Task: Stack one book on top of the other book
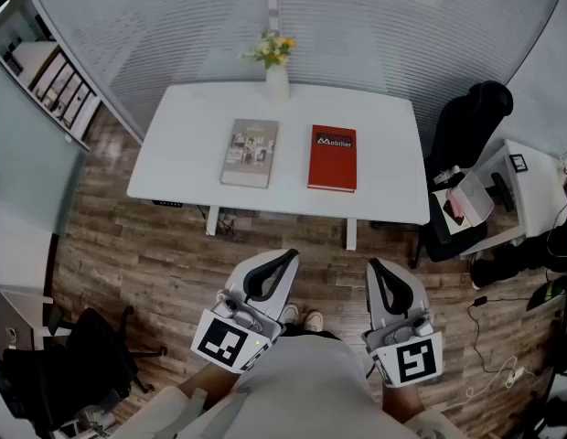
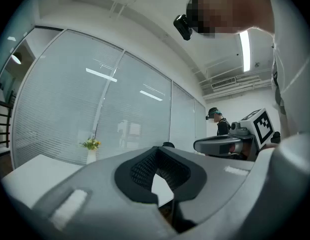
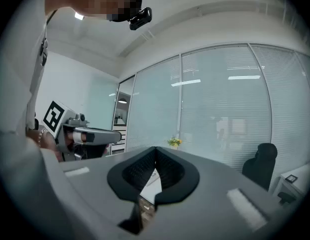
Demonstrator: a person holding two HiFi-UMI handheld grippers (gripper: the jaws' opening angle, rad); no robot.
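Two books lie side by side on the white table (image 1: 174, 167) in the head view: a grey book (image 1: 250, 153) on the left and a red book (image 1: 333, 158) on the right, a gap between them. My left gripper (image 1: 285, 256) and right gripper (image 1: 372, 265) are held close to my body over the floor, well short of the table. Both are shut with nothing between the jaws. In the left gripper view the left gripper (image 2: 156, 149) points level toward the table; the right gripper (image 3: 155, 149) does the same in its own view.
A white vase of yellow flowers (image 1: 276, 67) stands at the table's far edge. A black office chair (image 1: 471, 126) and a small white side table (image 1: 530, 186) are at the right. A shelf (image 1: 46, 71) stands far left. Another black chair (image 1: 73, 364) is near left.
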